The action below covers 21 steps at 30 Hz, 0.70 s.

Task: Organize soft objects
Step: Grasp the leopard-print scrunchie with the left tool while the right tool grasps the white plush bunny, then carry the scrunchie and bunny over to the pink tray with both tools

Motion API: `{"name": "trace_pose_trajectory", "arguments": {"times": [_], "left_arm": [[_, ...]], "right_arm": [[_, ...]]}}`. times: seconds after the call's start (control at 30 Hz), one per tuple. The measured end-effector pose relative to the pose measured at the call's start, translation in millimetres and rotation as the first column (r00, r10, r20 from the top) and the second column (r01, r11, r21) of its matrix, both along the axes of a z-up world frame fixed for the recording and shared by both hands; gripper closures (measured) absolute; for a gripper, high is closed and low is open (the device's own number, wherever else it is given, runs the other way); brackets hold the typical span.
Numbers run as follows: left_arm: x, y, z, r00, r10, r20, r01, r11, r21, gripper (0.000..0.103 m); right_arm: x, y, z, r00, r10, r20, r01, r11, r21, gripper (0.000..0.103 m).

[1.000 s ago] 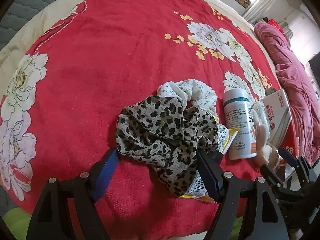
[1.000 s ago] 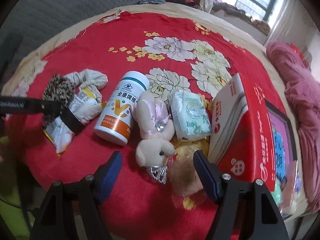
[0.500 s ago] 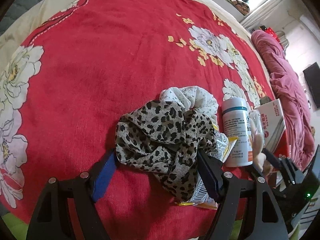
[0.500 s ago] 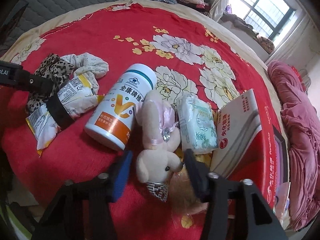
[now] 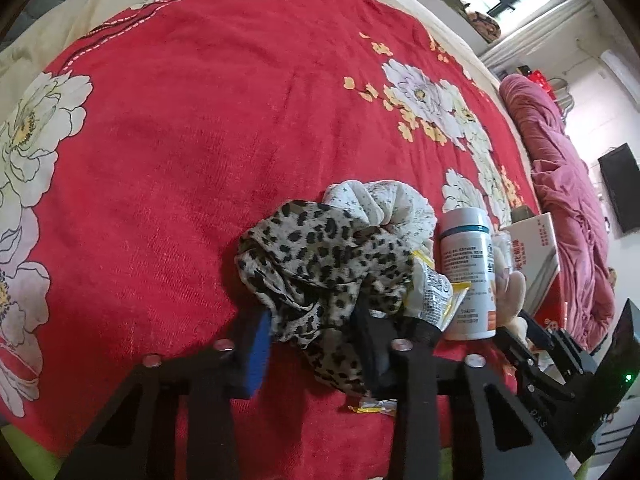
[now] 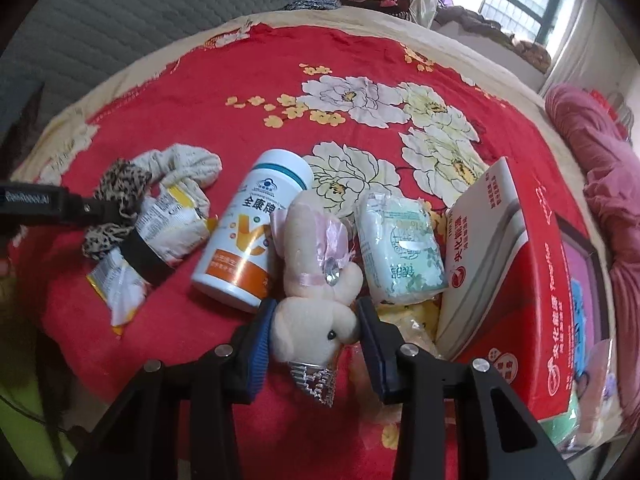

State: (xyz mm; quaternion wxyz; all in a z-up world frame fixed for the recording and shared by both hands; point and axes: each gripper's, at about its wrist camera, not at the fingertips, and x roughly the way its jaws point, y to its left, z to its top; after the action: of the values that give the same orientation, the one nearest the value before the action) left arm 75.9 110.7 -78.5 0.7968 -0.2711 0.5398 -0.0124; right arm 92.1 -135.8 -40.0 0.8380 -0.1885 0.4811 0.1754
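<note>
On a bed spread with a red floral blanket (image 5: 192, 128), the left gripper (image 5: 314, 334) is closed on the leopard-print scrunchie (image 5: 320, 264), its blue-padded fingers (image 5: 256, 344) pressed into the near folds of the fabric from either side. Just beyond the scrunchie and touching it lies a white scrunchie (image 5: 384, 204). To the gripper's right, a crumpled yellow-and-white snack packet (image 5: 432, 292) sits against the leopard fabric, with one black finger lying across it, and past that a white supplement bottle (image 5: 468, 276) lies on its side.

The right gripper (image 6: 316, 334) brackets the head of a cream plush toy (image 6: 316, 280), its fingers (image 6: 260, 344) close against both cheeks; whether they are squeezing or only touching cannot be told. A silver crown (image 6: 314, 380) on the toy's head points back between the fingers. The toy's body stretches away from the gripper, a pink ribbon around it. To the left ahead lies the supplement bottle (image 6: 256, 232), touching the toy; to the right ahead, a pale green tissue pack (image 6: 400, 248). Farther right stands a red-and-white box (image 6: 516, 280). Far left, the left gripper (image 6: 96, 216) appears side-on over the leopard-print scrunchie (image 6: 116, 200).
</note>
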Motion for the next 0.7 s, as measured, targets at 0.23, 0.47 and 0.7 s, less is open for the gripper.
{"name": "trace_pose_trajectory", "arguments": {"times": [0.23, 0.47, 0.7], "left_arm": [[-6, -4, 10, 1.000, -0.013, 0.025, 0.013, 1.000, 0.002, 0.083], [-12, -14, 32, 0.996, -0.046, 0.073, 0.046, 0.999, 0.000, 0.086], [-19, -20, 51, 0.991, -0.066, 0.115, 0.066, 0.998, 0.002, 0.086]], "right_arm": [[-5, -3, 11, 1.000, -0.008, -0.008, 0.008, 0.998, 0.063, 0.062], [-9, -12, 19, 0.999, -0.022, -0.048, 0.030, 0.985, 0.168, 0.062], [-11, -14, 18, 0.997, -0.030, -0.075, 0.044, 0.979, 0.198, 0.062]]}}
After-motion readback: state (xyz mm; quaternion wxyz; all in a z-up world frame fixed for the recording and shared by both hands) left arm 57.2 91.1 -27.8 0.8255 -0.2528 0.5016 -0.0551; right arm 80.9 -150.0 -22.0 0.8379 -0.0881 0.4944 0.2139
